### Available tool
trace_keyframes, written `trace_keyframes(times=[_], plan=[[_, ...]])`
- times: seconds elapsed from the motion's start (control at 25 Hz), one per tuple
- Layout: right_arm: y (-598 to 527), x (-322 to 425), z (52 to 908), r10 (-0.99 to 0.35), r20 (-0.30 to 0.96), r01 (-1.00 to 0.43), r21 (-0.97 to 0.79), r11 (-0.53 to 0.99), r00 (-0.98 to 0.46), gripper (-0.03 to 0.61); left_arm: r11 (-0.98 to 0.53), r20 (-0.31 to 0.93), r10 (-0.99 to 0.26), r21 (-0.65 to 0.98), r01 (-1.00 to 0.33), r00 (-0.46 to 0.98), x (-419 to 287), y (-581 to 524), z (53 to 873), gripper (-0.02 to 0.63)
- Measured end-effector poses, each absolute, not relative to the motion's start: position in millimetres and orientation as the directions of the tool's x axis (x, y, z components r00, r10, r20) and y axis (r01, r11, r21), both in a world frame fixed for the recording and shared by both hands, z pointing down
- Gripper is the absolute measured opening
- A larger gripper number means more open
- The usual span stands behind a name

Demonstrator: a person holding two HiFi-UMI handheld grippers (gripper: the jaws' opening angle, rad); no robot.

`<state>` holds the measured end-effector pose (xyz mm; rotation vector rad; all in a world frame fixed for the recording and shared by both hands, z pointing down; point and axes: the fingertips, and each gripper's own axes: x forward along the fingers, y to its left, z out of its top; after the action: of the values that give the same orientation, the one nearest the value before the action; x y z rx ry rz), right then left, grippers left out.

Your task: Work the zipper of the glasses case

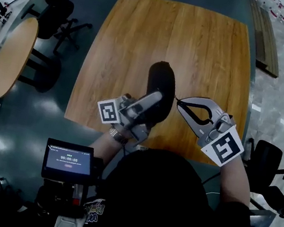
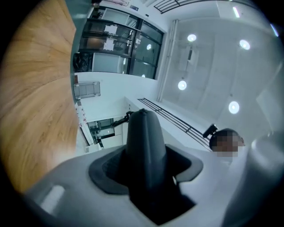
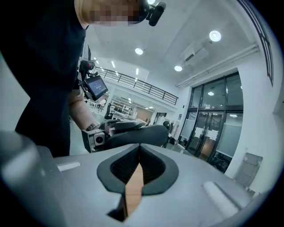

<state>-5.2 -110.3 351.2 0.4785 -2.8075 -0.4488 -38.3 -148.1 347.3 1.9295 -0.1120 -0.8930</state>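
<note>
1. Looking down in the head view, we see the glasses case (image 1: 161, 81) held up over the wooden table (image 1: 144, 40). It is black and its far end points away from us
2. Same view: the left gripper (image 1: 158, 99) clamps the case's near end from the left, and its marker cube (image 1: 108, 112) faces up
3. Same view: the right gripper (image 1: 178, 101) comes in from the right, jaws closed to a point, with the tips right at the case's right edge. We cannot tell whether a zipper pull is pinched between them
4. Same view: a small screen (image 1: 68, 160) sits at lower left, and a round table (image 1: 13, 55) stands off to the left
5. Left gripper view: the case (image 2: 144, 146) fills the gap between the jaws, which stand wide and press on both its sides. It sticks out past the tips, with the wooden table (image 2: 35, 102) at left and ceiling lights (image 2: 191, 38) behind
6. Right gripper view: the jaws are fully together at the tips, and a sliver of table wood (image 3: 133, 190) shows through the gap lower down. The case (image 3: 148, 133) lies crosswise just beyond the tips, with the left gripper on its left end. The zipper is too dark for us to make out
</note>
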Motion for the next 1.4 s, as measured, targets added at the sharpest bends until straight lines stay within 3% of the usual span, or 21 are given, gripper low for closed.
trace_keyframes(times=[0.28, 0.44, 0.84, 1.0, 1.04, 1.08, 1.12, 1.16, 1.24, 1.4], plan=[[-115.9, 1.3, 352.9, -0.429, 0.085, -0.409, 0.183, 0.894, -0.899, 0.006, -0.487, -0.507, -0.525, 0.838, 0.247, 0.683, -33.8, -166.8, 351.2, 0.256], [-100.9, -3.4, 369.0, -0.417, 0.085, -0.405, 0.133, 0.905, -0.905, 0.006, -0.442, -0.490, -0.620, 0.863, 0.243, 0.612, -42.7, -182.9, 358.5, 0.256], [-80.2, -15.5, 389.2, -0.352, 0.109, -0.348, 0.052, 0.936, -0.930, 0.008, -0.388, -0.455, -0.705, 0.889, 0.241, 0.544, -49.2, -193.2, 369.9, 0.256], [-94.9, -3.7, 384.1, -0.465, 0.065, -0.468, -0.032, 0.883, -0.883, 0.015, -0.397, -0.457, -0.716, 0.889, 0.229, 0.529, -54.9, -191.2, 368.5, 0.255], [-100.2, 1.3, 381.6, -0.505, 0.047, -0.507, -0.062, 0.860, -0.862, 0.025, -0.406, -0.459, -0.717, 0.887, 0.221, 0.524, -56.3, -190.4, 367.4, 0.255], [-106.0, 6.0, 380.1, -0.542, 0.028, -0.542, -0.090, 0.835, -0.840, 0.081, -0.416, -0.461, -0.721, 0.885, 0.210, 0.517, -57.7, -190.2, 366.0, 0.255], [-111.6, 9.7, 379.4, -0.574, 0.014, -0.572, -0.117, 0.812, -0.818, 0.183, -0.427, -0.463, -0.726, 0.883, 0.195, 0.509, -58.7, -190.3, 364.5, 0.255], [-116.0, 11.7, 377.8, -0.599, 0.002, -0.594, -0.139, 0.793, -0.801, 0.221, -0.437, -0.461, -0.731, 0.882, 0.175, 0.503, -58.8, -190.4, 363.4, 0.255], [-119.2, 9.0, 370.5, -0.617, -0.018, -0.606, -0.170, 0.777, -0.787, 0.219, -0.448, -0.447, -0.737, 0.885, 0.130, 0.507, -56.1, -189.5, 363.2, 0.255], [-119.8, -8.7, 369.2, -0.581, 0.022, -0.576, -0.168, 0.800, -0.814, 0.284, -0.461, -0.436, -0.729, 0.883, 0.093, 0.528, -45.9, -182.0, 361.8, 0.255]])
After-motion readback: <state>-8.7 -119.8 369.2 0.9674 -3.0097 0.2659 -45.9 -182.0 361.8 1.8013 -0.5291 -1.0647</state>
